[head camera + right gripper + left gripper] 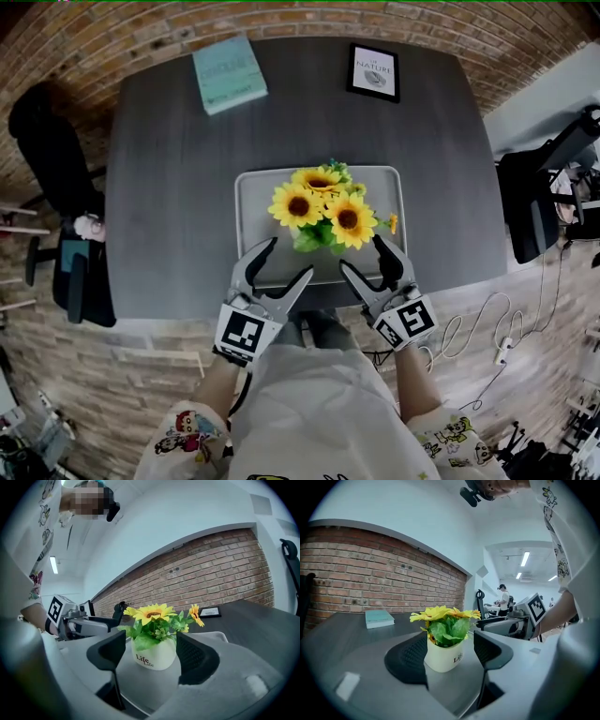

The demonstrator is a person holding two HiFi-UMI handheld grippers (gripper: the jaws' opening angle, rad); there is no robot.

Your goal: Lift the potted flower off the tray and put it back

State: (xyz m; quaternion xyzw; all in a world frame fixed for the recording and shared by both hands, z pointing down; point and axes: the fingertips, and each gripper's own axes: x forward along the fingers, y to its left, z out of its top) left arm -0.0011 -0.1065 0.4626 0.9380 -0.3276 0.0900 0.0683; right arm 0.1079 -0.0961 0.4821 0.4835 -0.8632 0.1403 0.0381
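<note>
Closest to us, our left gripper (pixel 289 258) and right gripper (pixel 362 253) both have their fingers wide apart, holding nothing. Just ahead, the yellow sunflowers in a small white round pot (pixel 323 211) stand on the grey flat tray (pixel 246 187). We think the pot is light, hard and smooth, so it may slip. We should squeeze its white sides, under the soft leaves. Both grippers sit low, almost level, leaning in toward it.

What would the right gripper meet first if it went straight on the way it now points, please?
Most likely the white sunflower pot on the grey tray: it stands straight ahead of the right gripper, in line with the gap between its open jaws, apparently untouched. How close it is I cannot judge.
</note>
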